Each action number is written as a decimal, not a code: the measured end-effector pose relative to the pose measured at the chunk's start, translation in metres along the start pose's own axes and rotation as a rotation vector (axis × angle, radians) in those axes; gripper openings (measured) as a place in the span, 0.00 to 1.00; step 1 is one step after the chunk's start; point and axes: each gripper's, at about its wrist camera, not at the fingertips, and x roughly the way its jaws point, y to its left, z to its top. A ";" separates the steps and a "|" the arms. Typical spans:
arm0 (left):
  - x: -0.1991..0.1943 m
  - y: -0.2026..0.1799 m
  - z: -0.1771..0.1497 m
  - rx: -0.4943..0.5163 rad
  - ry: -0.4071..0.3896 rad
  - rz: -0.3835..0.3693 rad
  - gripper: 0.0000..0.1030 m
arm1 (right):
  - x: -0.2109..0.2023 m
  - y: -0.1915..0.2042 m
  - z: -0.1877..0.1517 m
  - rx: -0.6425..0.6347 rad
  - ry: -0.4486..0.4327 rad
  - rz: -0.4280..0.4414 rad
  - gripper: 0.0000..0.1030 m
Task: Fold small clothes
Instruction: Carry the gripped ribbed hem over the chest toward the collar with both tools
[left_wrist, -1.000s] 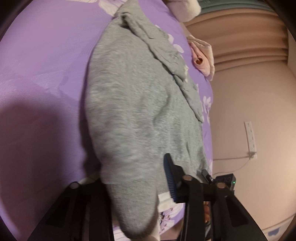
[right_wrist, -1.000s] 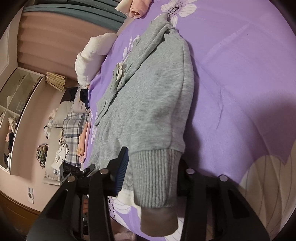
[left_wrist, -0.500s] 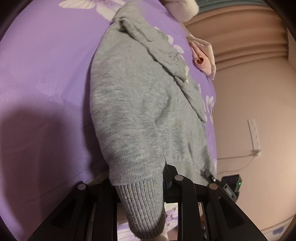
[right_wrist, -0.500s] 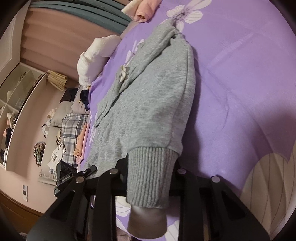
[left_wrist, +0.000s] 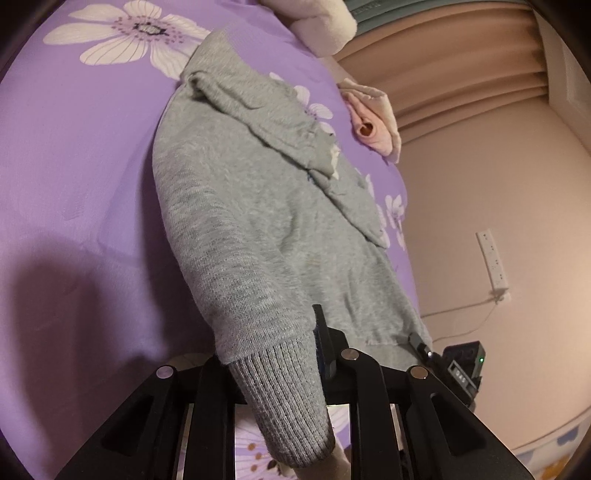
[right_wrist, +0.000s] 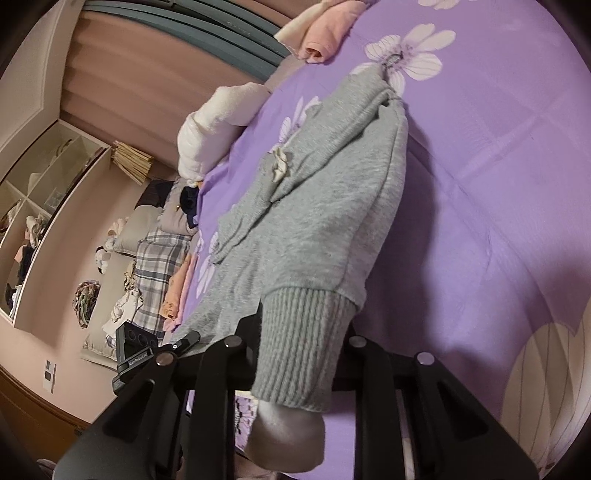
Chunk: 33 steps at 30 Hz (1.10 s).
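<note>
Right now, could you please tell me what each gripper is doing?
Left gripper: closing on the grey sweater hem.
Right gripper: closing on the same hem.

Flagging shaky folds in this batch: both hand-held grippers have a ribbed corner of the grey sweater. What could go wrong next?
1. The left hand-held gripper and right hand-held gripper, jaws closing, pinch only the ribbed hem of the grey sweater; it may slip.
2. The folded-in sleeve could slide loose.

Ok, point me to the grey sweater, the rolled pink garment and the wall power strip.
grey sweater (left_wrist: 258, 229): left wrist view, on the middle of its body.
rolled pink garment (left_wrist: 371, 129): left wrist view, on the rolled end beside the bed's edge.
wall power strip (left_wrist: 493, 260): left wrist view, on its white face.
</note>
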 end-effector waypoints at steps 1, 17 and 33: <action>-0.002 -0.001 0.000 0.005 -0.008 -0.003 0.15 | -0.001 0.002 0.000 -0.006 -0.003 0.003 0.21; -0.027 -0.048 0.005 0.165 -0.148 -0.004 0.10 | -0.024 0.029 0.003 -0.077 -0.086 0.049 0.16; -0.066 -0.077 -0.008 0.246 -0.169 -0.045 0.09 | -0.063 0.060 -0.008 -0.180 -0.074 0.057 0.16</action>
